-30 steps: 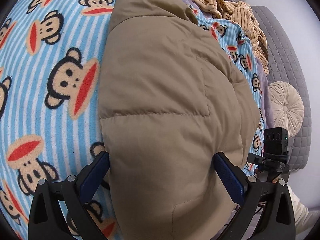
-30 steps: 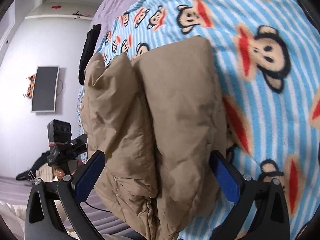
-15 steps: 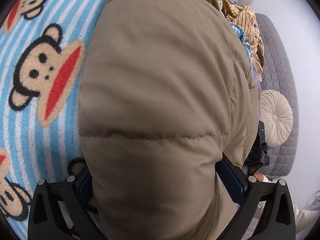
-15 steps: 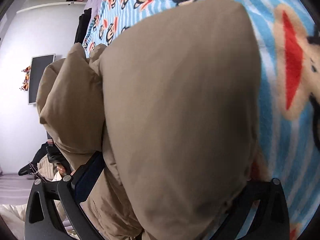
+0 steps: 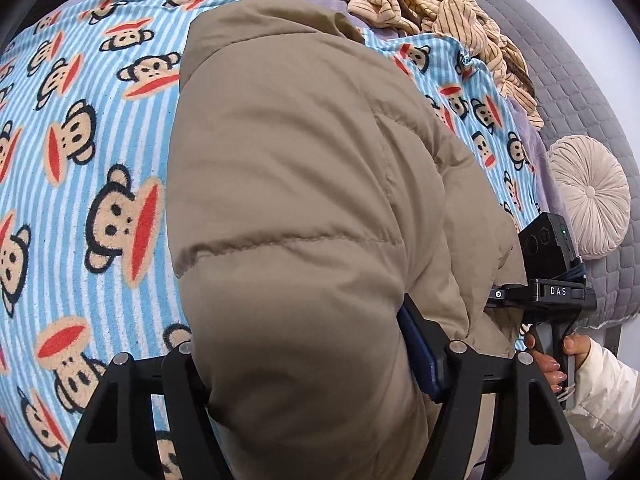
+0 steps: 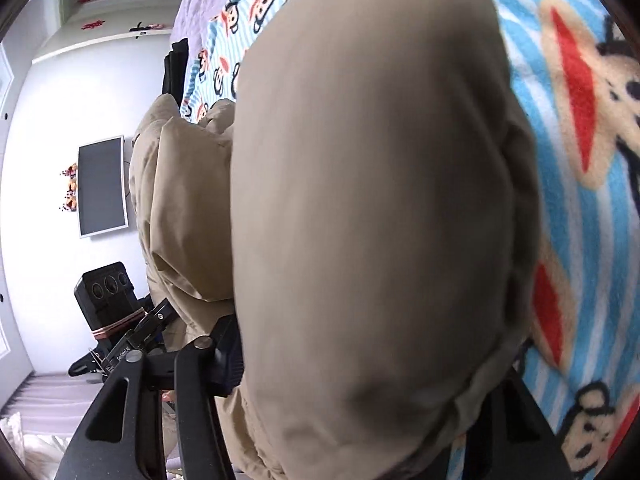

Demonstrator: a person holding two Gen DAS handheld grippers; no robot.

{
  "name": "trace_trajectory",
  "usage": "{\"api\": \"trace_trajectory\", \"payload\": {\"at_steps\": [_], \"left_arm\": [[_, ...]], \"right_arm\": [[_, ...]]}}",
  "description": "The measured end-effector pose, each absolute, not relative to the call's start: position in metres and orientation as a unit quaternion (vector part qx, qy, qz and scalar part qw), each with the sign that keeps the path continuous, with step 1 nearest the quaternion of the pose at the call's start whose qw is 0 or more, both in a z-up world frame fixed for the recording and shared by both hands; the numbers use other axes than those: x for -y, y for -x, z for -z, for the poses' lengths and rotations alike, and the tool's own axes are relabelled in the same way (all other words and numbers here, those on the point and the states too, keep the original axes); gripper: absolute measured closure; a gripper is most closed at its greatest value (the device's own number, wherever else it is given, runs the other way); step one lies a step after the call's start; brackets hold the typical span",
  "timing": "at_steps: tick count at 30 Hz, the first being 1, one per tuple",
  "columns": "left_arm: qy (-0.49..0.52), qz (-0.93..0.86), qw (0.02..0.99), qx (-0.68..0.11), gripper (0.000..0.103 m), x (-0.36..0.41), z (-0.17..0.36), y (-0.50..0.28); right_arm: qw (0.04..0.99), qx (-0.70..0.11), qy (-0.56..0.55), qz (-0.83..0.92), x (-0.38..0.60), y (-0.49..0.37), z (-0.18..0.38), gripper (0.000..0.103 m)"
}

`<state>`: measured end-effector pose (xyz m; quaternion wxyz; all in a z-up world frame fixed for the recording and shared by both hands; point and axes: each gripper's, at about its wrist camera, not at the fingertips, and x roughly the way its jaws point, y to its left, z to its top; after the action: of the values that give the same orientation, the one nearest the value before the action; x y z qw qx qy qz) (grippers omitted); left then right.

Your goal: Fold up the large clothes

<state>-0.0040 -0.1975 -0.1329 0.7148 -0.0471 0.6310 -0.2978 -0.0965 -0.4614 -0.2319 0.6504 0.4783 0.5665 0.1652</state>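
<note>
A tan puffer jacket (image 5: pixel 288 184) lies folded on a blue striped monkey-print blanket (image 5: pixel 80 168) on a bed. My left gripper (image 5: pixel 304 360) is shut on the jacket's near edge; the padding bulges between its jaws and hides the left pad. My right gripper (image 6: pixel 360 352) is shut on the jacket (image 6: pixel 360 200) too, and the cloth fills most of that view. The right gripper's body (image 5: pixel 548 268) and the hand holding it show at the right of the left wrist view. The left gripper's body (image 6: pixel 116 312) shows at the lower left of the right wrist view.
A beige striped garment (image 5: pixel 432 12) is heaped at the far edge of the bed. A round cream cushion (image 5: pixel 588 196) rests on a grey quilted surface (image 5: pixel 576 92) to the right. A wall screen (image 6: pixel 102 186) and a black garment (image 6: pixel 174 68) show at left.
Both grippers moved in onto the jacket's near edge and closed on it. The jacket now bulges between the jaws and fills more of both views.
</note>
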Motion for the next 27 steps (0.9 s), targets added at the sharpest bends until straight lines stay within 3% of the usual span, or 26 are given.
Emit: {"api": "trace_trajectory", "payload": {"at_steps": [16, 27], "left_arm": [[0.047, 0.28, 0.756, -0.59, 0.03, 0.142, 0.071, 0.015], [0.05, 0.293, 0.752, -0.588, 0.03, 0.042, 0.069, -0.038]], "right_arm": [[0.669, -0.555, -0.455, -0.192, 0.394, 0.076, 0.185, 0.047], [0.698, -0.54, -0.439, -0.17, 0.301, 0.05, 0.166, 0.047]]}}
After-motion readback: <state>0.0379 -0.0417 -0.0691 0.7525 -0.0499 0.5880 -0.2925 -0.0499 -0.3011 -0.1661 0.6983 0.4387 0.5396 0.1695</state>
